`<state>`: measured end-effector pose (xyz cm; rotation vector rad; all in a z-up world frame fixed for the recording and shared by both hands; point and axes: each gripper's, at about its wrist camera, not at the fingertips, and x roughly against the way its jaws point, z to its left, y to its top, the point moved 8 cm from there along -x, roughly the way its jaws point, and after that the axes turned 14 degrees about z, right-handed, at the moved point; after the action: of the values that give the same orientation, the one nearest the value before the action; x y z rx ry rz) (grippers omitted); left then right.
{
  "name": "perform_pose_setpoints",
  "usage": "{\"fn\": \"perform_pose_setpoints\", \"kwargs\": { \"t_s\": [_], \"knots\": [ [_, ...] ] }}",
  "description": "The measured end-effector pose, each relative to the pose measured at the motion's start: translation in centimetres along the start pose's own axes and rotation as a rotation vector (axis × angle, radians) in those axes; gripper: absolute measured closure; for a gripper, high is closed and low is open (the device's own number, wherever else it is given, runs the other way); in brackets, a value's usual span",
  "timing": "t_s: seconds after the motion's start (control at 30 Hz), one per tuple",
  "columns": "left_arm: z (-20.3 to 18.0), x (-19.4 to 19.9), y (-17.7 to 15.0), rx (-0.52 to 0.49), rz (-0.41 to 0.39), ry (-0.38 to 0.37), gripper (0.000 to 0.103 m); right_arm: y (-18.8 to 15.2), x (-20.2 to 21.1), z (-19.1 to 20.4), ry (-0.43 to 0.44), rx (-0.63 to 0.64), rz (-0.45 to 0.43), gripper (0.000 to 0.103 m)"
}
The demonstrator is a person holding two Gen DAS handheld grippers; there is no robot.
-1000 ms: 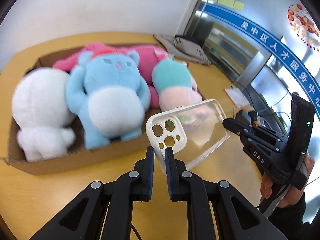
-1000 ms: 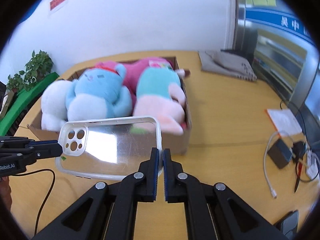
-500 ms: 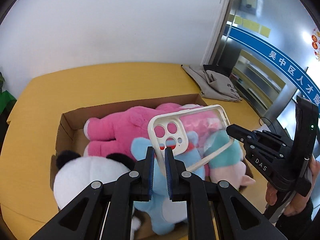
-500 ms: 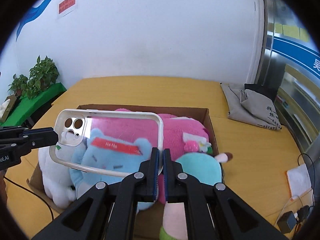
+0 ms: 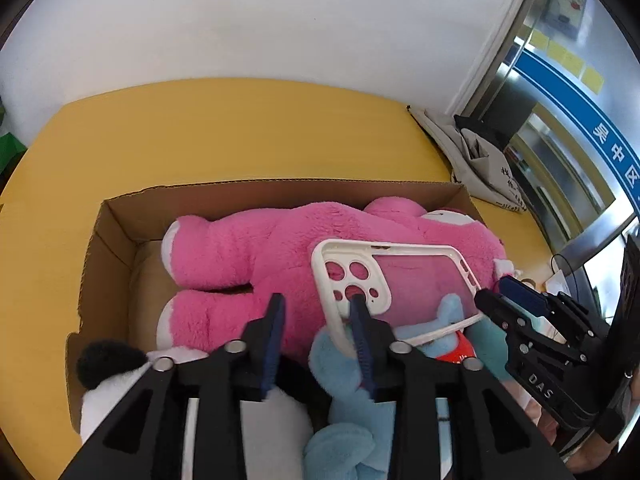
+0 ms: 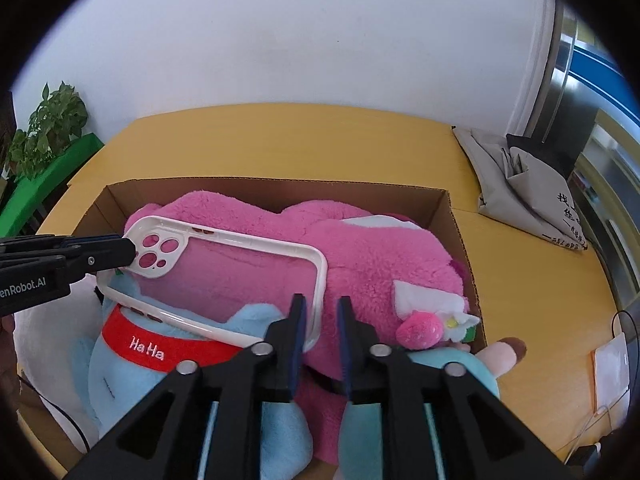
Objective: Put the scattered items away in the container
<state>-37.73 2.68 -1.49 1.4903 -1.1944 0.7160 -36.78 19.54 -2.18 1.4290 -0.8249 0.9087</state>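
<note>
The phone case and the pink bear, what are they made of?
Phone case: looks like plastic, with a clear glossy back you can see pink through and a white rim. Pink bear: soft plush fabric, fuzzy all over.

Pink plush bear [image 5: 280, 240], white-rimmed clear phone case [image 6: 224, 276], brown cardboard box [image 5: 108, 248], yellow table [image 6: 280, 140]

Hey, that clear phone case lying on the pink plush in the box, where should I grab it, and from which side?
Pinch the white rim at the plain short end of the phone case, opposite the camera cutouts, coming from the near side where the open right gripper sits. The case lies nearly flat on the pink plush, so only its raised rim offers a pinch.
</note>
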Motion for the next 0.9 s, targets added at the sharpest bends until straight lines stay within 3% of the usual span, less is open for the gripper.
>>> {"fn": "perform_pose_setpoints", "kwargs": {
  "t_s": [0.03,0.07,0.13,0.23,0.43,0.53,0.63,0.77,0.9],
  "knots": [
    [0.3,1.1,-0.3,0.015,-0.024,-0.006,0.026,-0.3,0.8,-0.3,0.031,-0.02,-0.012,0.035],
    [0.6,2.2,-0.7,0.026,-0.047,-0.008,0.016,-0.8,1.8,-0.4,0.074,-0.037,-0.03,0.028],
    [1.1,4.5,-2.4,0.039,-0.086,-0.005,0.009,-2.2,3.7,-0.5,0.109,-0.052,-0.062,0.026],
    [1.4,7.4,-5.5,0.037,-0.132,0.032,0.0,-5.1,6.0,-0.5,0.088,-0.056,-0.093,0.025],
    [0.3,9.9,-13.0,0.006,-0.189,0.106,0.0,-12.0,8.2,0.9,0.013,-0.013,-0.091,0.025],
    [0.0,10.4,-15.8,0.04,-0.191,0.077,0.0,-13.8,8.9,1.0,0.018,-0.028,-0.089,0.025],
    [-0.3,10.7,-17.8,0.065,-0.184,0.031,0.0,-15.0,9.8,1.2,0.013,-0.043,-0.092,0.025],
    [-0.9,11.3,-19.2,0.043,-0.195,0.087,0.0,-16.0,11.0,1.9,-0.007,-0.028,-0.104,0.025],
    [-1.3,12.0,-20.1,0.033,-0.208,0.091,0.0,-16.4,11.8,2.1,-0.022,-0.021,-0.113,0.025]
  ]
}}
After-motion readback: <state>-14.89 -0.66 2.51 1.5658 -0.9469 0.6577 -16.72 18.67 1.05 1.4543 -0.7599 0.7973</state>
